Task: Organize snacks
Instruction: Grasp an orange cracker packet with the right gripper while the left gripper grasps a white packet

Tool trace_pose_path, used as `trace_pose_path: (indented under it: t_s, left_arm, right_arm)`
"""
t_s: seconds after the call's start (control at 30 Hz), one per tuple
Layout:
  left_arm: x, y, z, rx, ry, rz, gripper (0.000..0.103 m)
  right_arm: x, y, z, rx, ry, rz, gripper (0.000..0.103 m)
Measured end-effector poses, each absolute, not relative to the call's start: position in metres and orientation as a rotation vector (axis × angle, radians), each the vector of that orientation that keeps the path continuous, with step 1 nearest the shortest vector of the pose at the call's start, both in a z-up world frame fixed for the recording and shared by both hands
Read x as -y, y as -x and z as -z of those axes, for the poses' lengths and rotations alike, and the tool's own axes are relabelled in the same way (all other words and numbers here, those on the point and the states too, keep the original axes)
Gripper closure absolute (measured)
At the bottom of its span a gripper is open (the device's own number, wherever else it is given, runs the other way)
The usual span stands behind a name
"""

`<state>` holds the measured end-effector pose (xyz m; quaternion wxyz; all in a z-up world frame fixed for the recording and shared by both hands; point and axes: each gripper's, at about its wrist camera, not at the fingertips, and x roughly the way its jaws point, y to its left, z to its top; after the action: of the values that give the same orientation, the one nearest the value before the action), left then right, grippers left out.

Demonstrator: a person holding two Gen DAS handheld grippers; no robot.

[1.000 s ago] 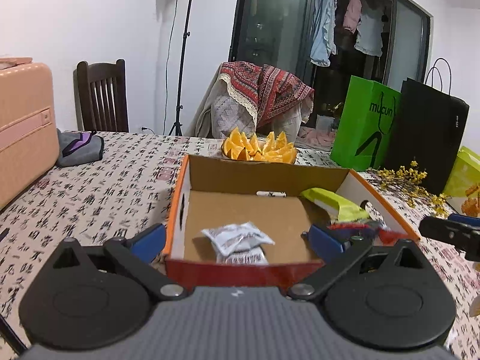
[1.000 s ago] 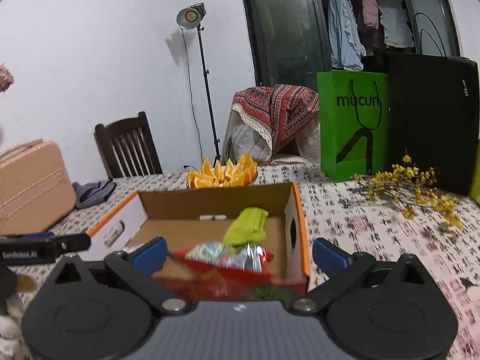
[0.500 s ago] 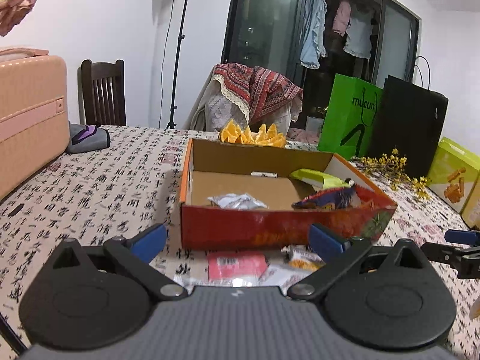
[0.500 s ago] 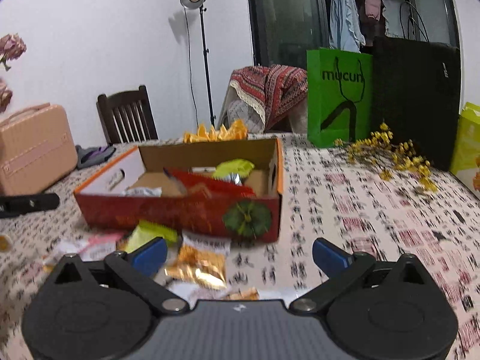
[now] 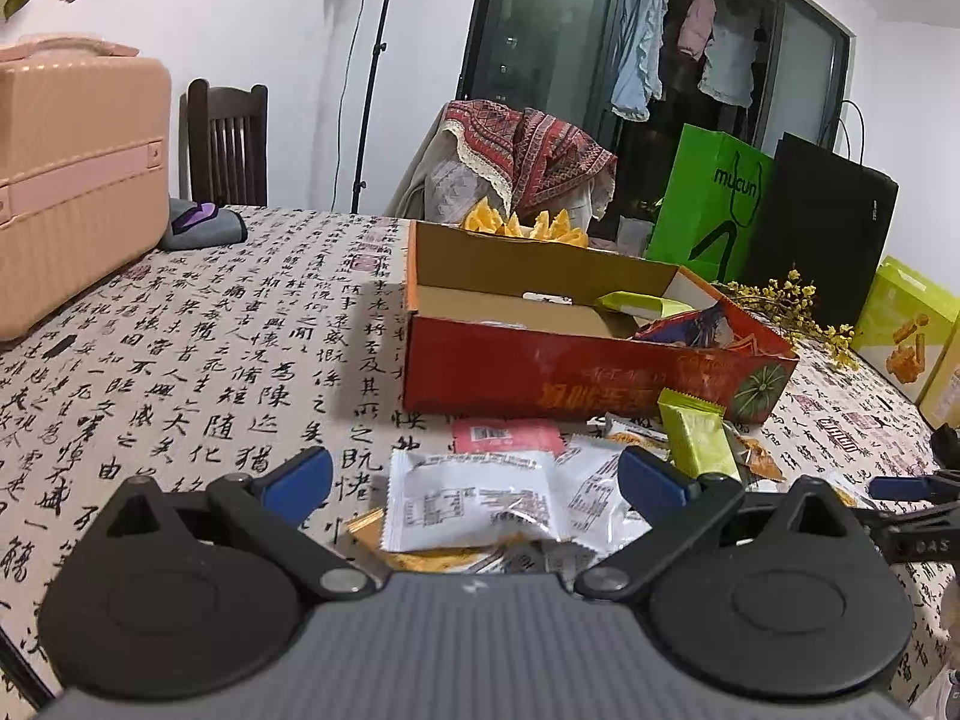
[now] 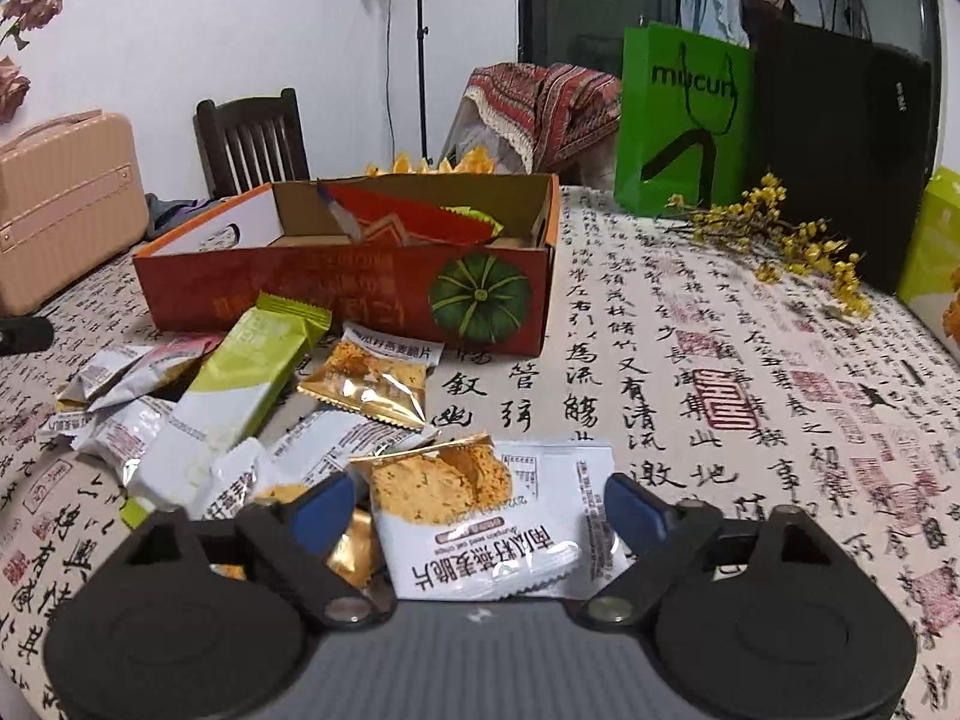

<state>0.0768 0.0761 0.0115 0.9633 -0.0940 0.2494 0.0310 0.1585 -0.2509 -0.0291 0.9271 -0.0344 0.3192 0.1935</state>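
Observation:
A red cardboard box (image 5: 576, 384) (image 6: 336, 294) holds a few packets, among them a green one (image 5: 642, 303) and a red one (image 6: 408, 216). Several loose snack packets lie on the cloth in front of it. My left gripper (image 5: 474, 480) is open, low over a white packet (image 5: 480, 498) that lies between its blue fingertips. My right gripper (image 6: 480, 507) has its jaws closing around a white cracker packet (image 6: 492, 534); the pads do not press it. A long green packet (image 6: 240, 384) and a gold one (image 6: 372, 378) lie beside.
A pink suitcase (image 5: 72, 180) stands at the table's left. A green bag (image 6: 684, 120), a black bag (image 6: 840, 138), yellow flowers (image 6: 780, 234) and a yellow-green carton (image 5: 906, 324) sit at the right. Orange slices (image 5: 522, 222) and a dark chair (image 5: 228, 144) are behind the box.
Both grippers have drawn back from over the box and sunk toward the loose packets in front of it. The right jaws have narrowed around the white cracker packet.

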Motion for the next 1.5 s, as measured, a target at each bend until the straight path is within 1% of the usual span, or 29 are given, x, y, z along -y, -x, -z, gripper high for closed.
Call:
trace_pose_path:
  t_s: [0.1, 0.17, 0.2, 0.23, 0.43, 0.53, 0.87, 1.2, 1.23, 1.3, 1.37, 1.4, 1.5]
  left_arm:
    - [-0.078, -0.073, -0.010, -0.505, 0.191, -0.059, 0.000]
    - [-0.078, -0.072, -0.009, -0.509, 0.186, -0.063, 0.000]
    - [-0.079, -0.071, -0.008, -0.512, 0.184, -0.065, 0.000]
    - [-0.080, -0.071, -0.007, -0.515, 0.185, -0.067, 0.000]
    - [-0.083, -0.074, -0.002, -0.536, 0.185, -0.074, 0.000]
    - [-0.083, -0.078, 0.002, -0.551, 0.183, -0.074, 0.000]
    - [-0.084, -0.114, 0.014, -0.620, 0.242, -0.071, 0.000]
    - [-0.074, -0.127, 0.022, -0.633, 0.233, -0.057, 0.000]
    - [-0.074, -0.127, 0.022, -0.631, 0.236, -0.054, 0.001]
    - [-0.076, -0.127, 0.022, -0.630, 0.247, -0.051, 0.009]
    - [-0.079, -0.126, 0.022, -0.630, 0.265, -0.043, 0.019]
    - [-0.080, -0.126, 0.022, -0.629, 0.273, -0.034, 0.020]
    - [-0.082, -0.124, 0.022, -0.622, 0.280, -0.032, 0.025]
  right_arm:
    - [0.251, -0.166, 0.032, -0.660, 0.049, -0.416, 0.022]
    - [0.251, -0.168, 0.033, -0.668, 0.046, -0.413, 0.028]
    - [0.250, -0.167, 0.034, -0.664, 0.055, -0.406, 0.033]
    - [0.249, -0.167, 0.034, -0.659, 0.060, -0.406, 0.042]
    - [0.253, -0.159, 0.030, -0.622, 0.036, -0.402, 0.050]
    - [0.255, -0.153, 0.026, -0.586, 0.018, -0.387, 0.052]
    - [0.253, -0.139, 0.016, -0.493, -0.020, -0.354, 0.054]
    - [0.250, -0.136, 0.018, -0.480, -0.034, -0.348, 0.054]
    - [0.249, -0.136, 0.018, -0.480, -0.034, -0.348, 0.054]
    - [0.249, -0.137, 0.018, -0.480, -0.035, -0.349, 0.054]
    - [0.248, -0.136, 0.018, -0.480, -0.035, -0.351, 0.054]
    - [0.247, -0.136, 0.019, -0.480, -0.035, -0.353, 0.054]
    - [0.245, -0.136, 0.019, -0.479, -0.035, -0.356, 0.054]
